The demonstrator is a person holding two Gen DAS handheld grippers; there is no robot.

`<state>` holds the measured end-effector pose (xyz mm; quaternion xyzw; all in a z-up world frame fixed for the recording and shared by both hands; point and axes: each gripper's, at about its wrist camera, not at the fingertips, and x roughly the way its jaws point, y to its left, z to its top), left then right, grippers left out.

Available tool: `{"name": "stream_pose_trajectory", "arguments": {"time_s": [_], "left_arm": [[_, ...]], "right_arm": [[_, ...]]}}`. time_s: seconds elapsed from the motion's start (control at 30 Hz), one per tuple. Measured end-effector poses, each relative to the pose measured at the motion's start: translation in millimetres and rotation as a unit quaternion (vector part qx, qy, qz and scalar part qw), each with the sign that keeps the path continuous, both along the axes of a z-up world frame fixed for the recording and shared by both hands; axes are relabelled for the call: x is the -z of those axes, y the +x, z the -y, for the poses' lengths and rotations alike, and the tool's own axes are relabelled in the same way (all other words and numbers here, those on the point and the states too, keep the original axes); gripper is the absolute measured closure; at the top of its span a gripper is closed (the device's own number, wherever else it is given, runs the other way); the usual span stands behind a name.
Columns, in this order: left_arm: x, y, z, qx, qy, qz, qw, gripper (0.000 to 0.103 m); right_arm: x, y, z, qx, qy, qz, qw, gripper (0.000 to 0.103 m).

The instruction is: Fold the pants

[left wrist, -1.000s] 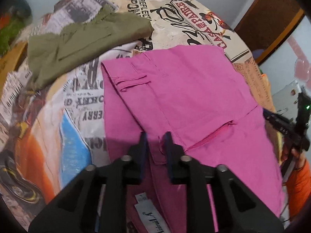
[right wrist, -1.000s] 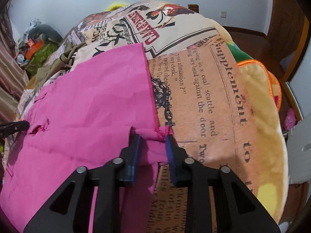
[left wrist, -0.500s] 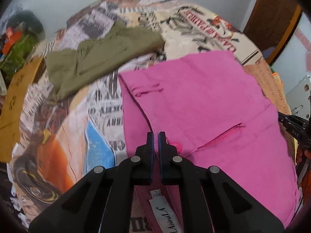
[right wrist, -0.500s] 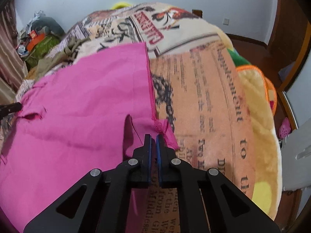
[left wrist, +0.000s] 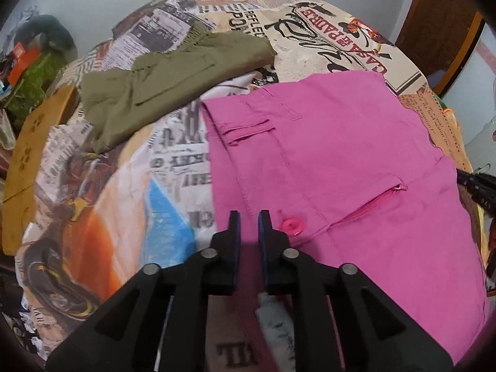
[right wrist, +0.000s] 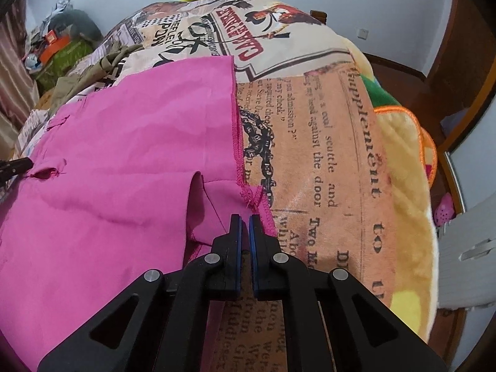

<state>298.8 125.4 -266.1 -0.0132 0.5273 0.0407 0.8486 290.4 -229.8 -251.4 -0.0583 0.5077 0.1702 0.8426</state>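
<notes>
Pink pants (left wrist: 341,155) lie spread on a newspaper-print bed cover (left wrist: 124,201). My left gripper (left wrist: 249,217) is at the waistband, just left of the pink button (left wrist: 292,226). Its jaws are opening, with a clear gap, and pink cloth shows between them without being pressed. A white label (left wrist: 272,310) shows under its right finger. In the right wrist view, my right gripper (right wrist: 245,218) is shut on the pants (right wrist: 139,155) near the stitched hem corner (right wrist: 254,198). A raised fold of cloth runs up to its left finger.
Olive-green pants (left wrist: 173,83) lie crumpled on the cover beyond the pink pair. A mustard cloth (left wrist: 21,155) hangs at the left edge, with clutter (left wrist: 28,62) behind it. A yellow plush blanket (right wrist: 403,155) covers the right side. A wooden door (left wrist: 440,15) stands at the far right.
Both grippers closed on the pink cloth from one second ago to half a second ago. Since then the left jaws have parted and the button has come into view. The right stays shut at the hem.
</notes>
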Motion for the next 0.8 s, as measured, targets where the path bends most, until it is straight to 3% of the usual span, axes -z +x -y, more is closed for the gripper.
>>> {"name": "stream_pose_trajectory", "arguments": {"time_s": [0.07, 0.23, 0.33, 0.4, 0.63, 0.8], "left_arm": [[-7, -3, -5, -0.003, 0.014, 0.006, 0.9999, 0.09], [-23, -1, -28, -0.03, -0.008, 0.017, 0.9994, 0.087], [-30, 7, -39, -0.049, -0.016, 0.029, 0.9982, 0.067], [-35, 13, -43, -0.053, -0.022, 0.04, 0.9976, 0.056], [-30, 49, -43, -0.04, -0.016, 0.043, 0.9981, 0.053], [-5, 78, -52, -0.04, -0.044, 0.017, 0.9981, 0.053]], "right_arm": [[-8, -1, 2, 0.004, -0.007, 0.007, 1.0, 0.099], [-35, 2, 13, 0.018, 0.03, 0.026, 0.999, 0.097], [-50, 7, 11, 0.017, 0.035, 0.047, 0.998, 0.087], [-55, 11, 9, 0.017, 0.035, 0.056, 0.998, 0.071], [-61, 39, -7, 0.008, 0.04, 0.074, 0.996, 0.067], [-52, 61, -26, -0.015, 0.028, 0.073, 0.997, 0.067]]}}
